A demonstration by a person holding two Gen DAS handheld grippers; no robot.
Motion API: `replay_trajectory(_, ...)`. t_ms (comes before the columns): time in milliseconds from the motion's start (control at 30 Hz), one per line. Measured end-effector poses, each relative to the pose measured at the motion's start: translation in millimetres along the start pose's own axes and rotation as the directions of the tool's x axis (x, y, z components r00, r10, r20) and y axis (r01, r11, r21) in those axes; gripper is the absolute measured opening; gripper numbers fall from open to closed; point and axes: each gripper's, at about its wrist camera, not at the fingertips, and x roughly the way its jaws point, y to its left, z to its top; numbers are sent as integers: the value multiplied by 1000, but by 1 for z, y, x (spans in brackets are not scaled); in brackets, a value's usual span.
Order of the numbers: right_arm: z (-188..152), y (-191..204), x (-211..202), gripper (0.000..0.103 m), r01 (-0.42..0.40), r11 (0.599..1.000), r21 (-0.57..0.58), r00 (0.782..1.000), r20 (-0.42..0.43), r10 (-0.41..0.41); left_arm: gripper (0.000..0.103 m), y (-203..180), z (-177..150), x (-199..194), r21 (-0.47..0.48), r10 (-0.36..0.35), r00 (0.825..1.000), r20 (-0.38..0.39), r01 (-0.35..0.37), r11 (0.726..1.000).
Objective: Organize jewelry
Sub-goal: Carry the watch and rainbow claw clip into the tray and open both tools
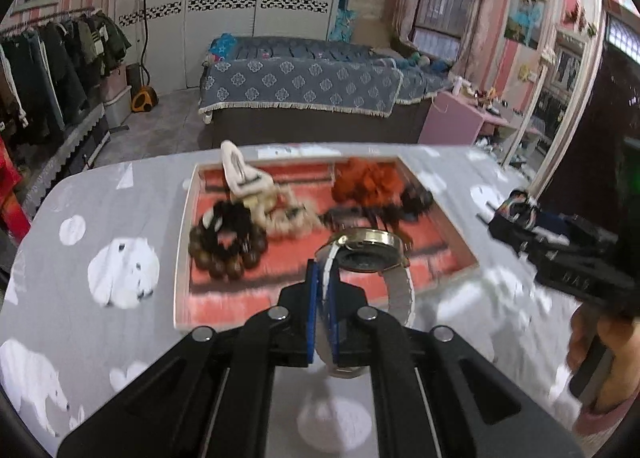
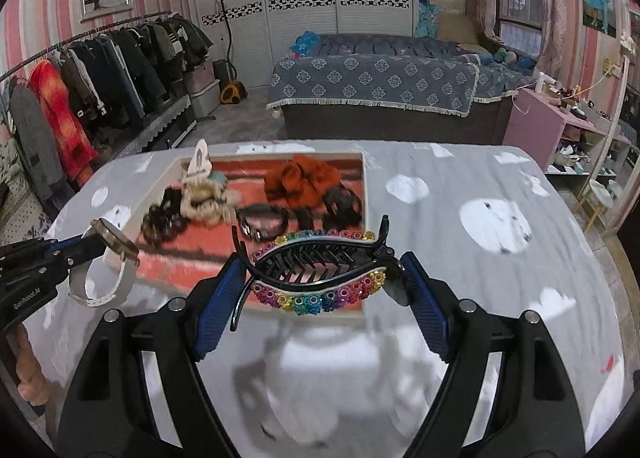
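L gripper [image 1: 323, 290] clamped; R gripper [image 2: 320, 290] jaws wide.

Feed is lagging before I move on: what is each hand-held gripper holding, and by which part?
Left hand-held gripper: the watch, pinched by its white strap beside the case. Right hand-held gripper: the rainbow hair claw, clamped end to end.

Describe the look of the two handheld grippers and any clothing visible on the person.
Both the left gripper and right gripper have black angular linkage arms with silver pivot rivets and blue ribbed pads. The left body carries white "GenRobot.AI" lettering. A pinkish sleeve shows.
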Motion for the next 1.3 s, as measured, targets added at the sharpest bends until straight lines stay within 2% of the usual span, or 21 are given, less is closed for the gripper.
replay_trajectory(200,9,15,41,78,15,1000,-12,999,-30,-15,5,23,11,30,-37,29,1000,-10,-29,999)
replay_trajectory(400,-7,17,78,78,34,999,0,996,-87,-34,5,44,-3,63,-51,65,996,-56,-68,996)
replay_trajectory(567,-16,16,94,78,56,998,14,993,-102,-54,6,53,-15,89,-39,99,990,-104,-103,994)
replay_trajectory(867,-23,18,110,78,111,994,-5,988,-106,-111,7,60,-18,100,-40,94,990,-110,-99,994)
replay_trajectory(1200,-26,28,128,77,90,995,-29,988,-125,-93,9,67,-16,97,-61,79,991,-105,-86,994)
replay_trajectory(1300,-25,28,129,83,86,996,-29,987,-134,-89,11,67,-16,96,-68,75,991,-109,-83,994)
